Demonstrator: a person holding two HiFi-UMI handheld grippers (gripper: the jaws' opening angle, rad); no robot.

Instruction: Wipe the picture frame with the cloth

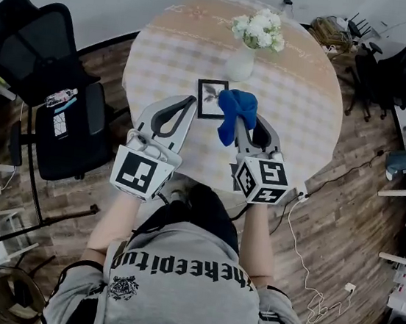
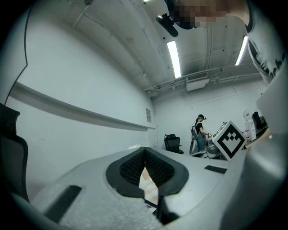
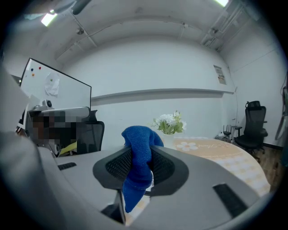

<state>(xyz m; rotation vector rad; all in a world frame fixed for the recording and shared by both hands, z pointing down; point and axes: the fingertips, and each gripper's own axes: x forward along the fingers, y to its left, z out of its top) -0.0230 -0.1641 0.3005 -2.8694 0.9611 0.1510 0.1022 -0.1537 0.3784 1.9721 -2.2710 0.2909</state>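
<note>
In the head view a small black picture frame (image 1: 211, 96) with a flower print lies flat on the round table (image 1: 300, 96), in front of the vase. My right gripper (image 1: 239, 125) is shut on a blue cloth (image 1: 236, 108), which bunches over the frame's right edge. In the right gripper view the cloth (image 3: 137, 166) sticks up between the pads and hangs below them. My left gripper (image 1: 191, 103) has its tips together at the frame's left edge. In the left gripper view its pads (image 2: 135, 166) meet at the tip with nothing seen between them.
A white vase (image 1: 240, 62) of white flowers (image 1: 259, 30) stands just behind the frame. A black office chair (image 1: 55, 101) is left of the table, more chairs (image 1: 393, 71) at the far right. A white cable (image 1: 304, 237) trails over the wood floor.
</note>
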